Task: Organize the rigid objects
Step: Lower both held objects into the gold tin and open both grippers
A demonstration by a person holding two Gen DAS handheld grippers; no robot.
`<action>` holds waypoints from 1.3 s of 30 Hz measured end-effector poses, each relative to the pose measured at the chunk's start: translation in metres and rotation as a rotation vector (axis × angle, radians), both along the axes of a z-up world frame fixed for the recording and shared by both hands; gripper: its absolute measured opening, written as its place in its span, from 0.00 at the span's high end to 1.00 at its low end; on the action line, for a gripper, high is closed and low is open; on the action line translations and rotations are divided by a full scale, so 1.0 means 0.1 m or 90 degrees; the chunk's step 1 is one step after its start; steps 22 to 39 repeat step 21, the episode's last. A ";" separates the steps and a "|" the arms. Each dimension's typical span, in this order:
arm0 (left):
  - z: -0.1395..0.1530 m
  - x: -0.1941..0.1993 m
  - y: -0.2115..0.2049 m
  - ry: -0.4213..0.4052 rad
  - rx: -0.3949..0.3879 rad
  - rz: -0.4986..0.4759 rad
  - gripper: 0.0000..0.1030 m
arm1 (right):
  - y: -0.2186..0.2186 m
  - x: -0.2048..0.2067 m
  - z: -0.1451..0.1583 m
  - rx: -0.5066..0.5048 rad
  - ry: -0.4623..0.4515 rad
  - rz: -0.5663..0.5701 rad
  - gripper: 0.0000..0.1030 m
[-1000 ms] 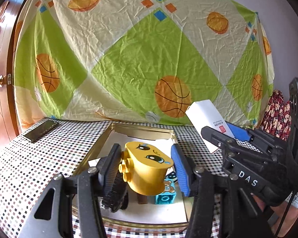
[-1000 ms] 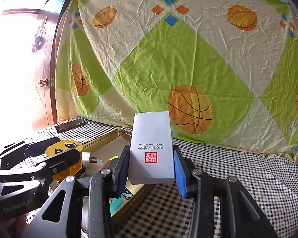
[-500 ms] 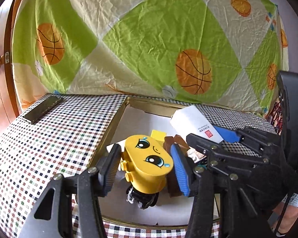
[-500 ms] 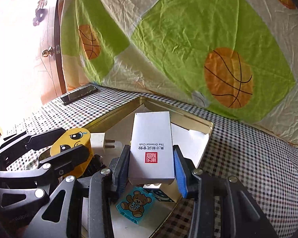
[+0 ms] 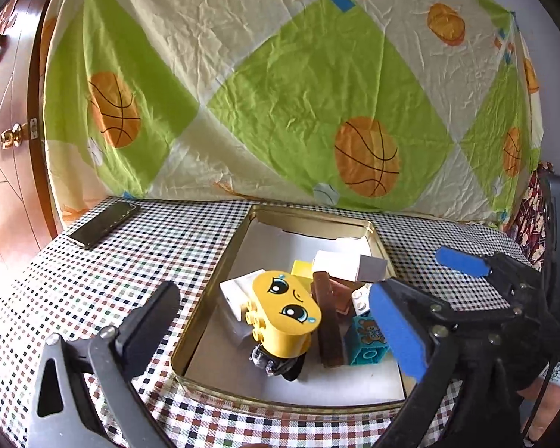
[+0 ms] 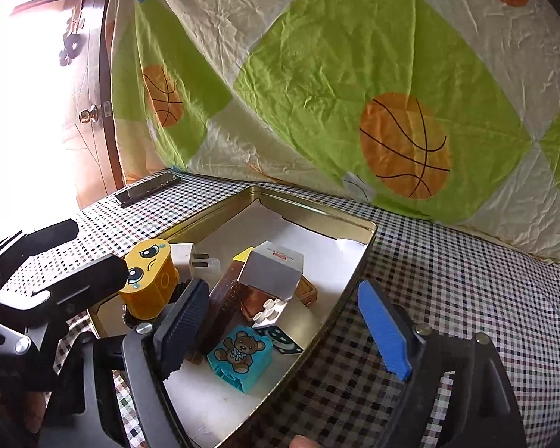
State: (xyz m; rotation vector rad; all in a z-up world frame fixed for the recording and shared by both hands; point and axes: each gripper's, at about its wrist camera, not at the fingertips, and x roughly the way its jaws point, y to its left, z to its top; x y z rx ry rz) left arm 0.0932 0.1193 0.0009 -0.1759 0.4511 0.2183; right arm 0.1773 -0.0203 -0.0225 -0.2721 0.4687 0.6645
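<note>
Both jaws just sprang wide, nothing held: yellow face block (image 5: 285, 311) and white box (image 6: 274, 274) lie ahead in the tin (image 5: 310, 220).

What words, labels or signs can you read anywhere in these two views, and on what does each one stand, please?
None can be read in full.
White box in the tin: a small red label on its top edge, too small to read.
Tag at the right edge of the left wrist view: printed code, blurred.
Teal block: a teddy bear picture, no words.
</note>
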 end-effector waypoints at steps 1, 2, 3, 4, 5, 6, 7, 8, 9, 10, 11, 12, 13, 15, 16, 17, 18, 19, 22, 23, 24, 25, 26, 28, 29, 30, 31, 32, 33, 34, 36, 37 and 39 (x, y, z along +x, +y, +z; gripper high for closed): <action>0.02 -0.03 -0.01 -0.003 -0.001 0.001 0.01 | -0.02 -0.04 0.02 0.002 -0.009 -0.002 0.15; 0.03 -0.06 -0.01 -0.006 -0.003 0.002 0.01 | -0.04 -0.07 0.05 0.006 -0.017 -0.002 0.15; 0.04 -0.08 -0.02 -0.008 -0.004 0.003 0.01 | -0.06 -0.11 0.08 0.013 -0.023 -0.003 0.15; 0.06 -0.11 -0.02 -0.010 -0.005 0.007 0.01 | -0.08 -0.13 0.11 0.018 -0.027 -0.003 0.15; 0.07 -0.14 -0.02 -0.012 -0.005 0.011 0.01 | -0.10 -0.16 0.14 0.024 -0.030 -0.001 0.15; 0.09 -0.16 -0.01 -0.014 -0.006 0.013 0.00 | -0.10 -0.19 0.16 0.028 -0.032 0.002 0.15; 0.10 -0.18 -0.01 -0.015 -0.005 0.016 0.00 | -0.11 -0.21 0.18 0.032 -0.035 0.004 0.15; 0.12 -0.21 -0.02 -0.017 -0.001 0.020 0.00 | -0.12 -0.23 0.21 0.036 -0.039 0.005 0.15; 0.13 -0.23 -0.02 -0.023 0.003 0.024 0.00 | -0.12 -0.25 0.22 0.038 -0.042 0.006 0.15; 0.14 -0.25 -0.02 -0.028 0.006 0.023 0.00 | -0.12 -0.26 0.24 0.040 -0.044 0.007 0.15; 0.15 -0.27 -0.02 -0.033 0.010 0.023 0.00 | -0.12 -0.28 0.24 0.041 -0.046 0.008 0.15; 0.16 -0.28 -0.02 -0.037 0.014 0.026 0.00 | -0.12 -0.30 0.25 0.042 -0.048 0.007 0.15; 0.16 -0.29 -0.03 -0.039 0.019 0.029 0.00 | -0.12 -0.31 0.25 0.042 -0.050 0.006 0.15; 0.16 -0.30 -0.03 -0.039 0.024 0.033 0.00 | -0.13 -0.32 0.24 0.043 -0.051 0.004 0.15; 0.15 -0.30 -0.02 -0.038 0.023 0.033 0.00 | -0.14 -0.33 0.24 0.045 -0.050 0.004 0.15; 0.15 -0.29 -0.02 -0.038 0.022 0.030 0.01 | -0.15 -0.33 0.23 0.047 -0.048 0.004 0.15; 0.14 -0.29 -0.03 -0.037 0.024 0.030 0.01 | -0.16 -0.33 0.23 0.049 -0.047 0.004 0.15; 0.14 -0.29 -0.04 -0.037 0.027 0.031 0.01 | -0.17 -0.33 0.22 0.050 -0.046 0.003 0.15; 0.14 -0.30 -0.05 -0.035 0.030 0.030 0.01 | -0.19 -0.33 0.21 0.052 -0.045 0.003 0.15; 0.14 -0.30 -0.05 -0.035 0.030 0.030 0.01 | -0.19 -0.33 0.21 0.052 -0.045 0.003 0.15; 0.14 -0.30 -0.05 -0.035 0.030 0.030 0.01 | -0.19 -0.33 0.21 0.052 -0.045 0.003 0.15; 0.14 -0.30 -0.05 -0.035 0.030 0.030 0.01 | -0.19 -0.33 0.21 0.052 -0.045 0.003 0.15; 0.14 -0.30 -0.05 -0.035 0.030 0.030 0.01 | -0.19 -0.33 0.21 0.052 -0.045 0.003 0.15; 0.14 -0.30 -0.05 -0.035 0.030 0.030 0.01 | -0.19 -0.33 0.21 0.052 -0.045 0.003 0.15; 0.14 -0.30 -0.05 -0.035 0.030 0.030 0.01 | -0.19 -0.33 0.21 0.052 -0.045 0.003 0.15; 0.14 -0.30 -0.05 -0.035 0.030 0.030 0.01 | -0.19 -0.33 0.21 0.052 -0.045 0.003 0.15; 0.14 -0.30 -0.05 -0.035 0.030 0.030 0.01 | -0.19 -0.33 0.21 0.052 -0.045 0.003 0.15; 0.14 -0.30 -0.05 -0.035 0.030 0.030 0.01 | -0.19 -0.33 0.21 0.052 -0.045 0.003 0.15; 0.14 -0.30 -0.05 -0.035 0.030 0.030 0.01 | -0.19 -0.33 0.21 0.052 -0.045 0.003 0.15; 0.14 -0.30 -0.05 -0.035 0.030 0.030 0.01 | -0.19 -0.33 0.21 0.052 -0.045 0.003 0.15; 0.14 -0.30 -0.05 -0.035 0.030 0.030 0.01 | -0.19 -0.33 0.21 0.052 -0.045 0.003 0.15; 0.14 -0.30 -0.05 -0.035 0.030 0.030 0.01 | -0.19 -0.33 0.21 0.052 -0.045 0.003 0.15; 0.14 -0.30 -0.05 -0.035 0.030 0.030 0.01 | -0.19 -0.33 0.21 0.052 -0.045 0.003 0.15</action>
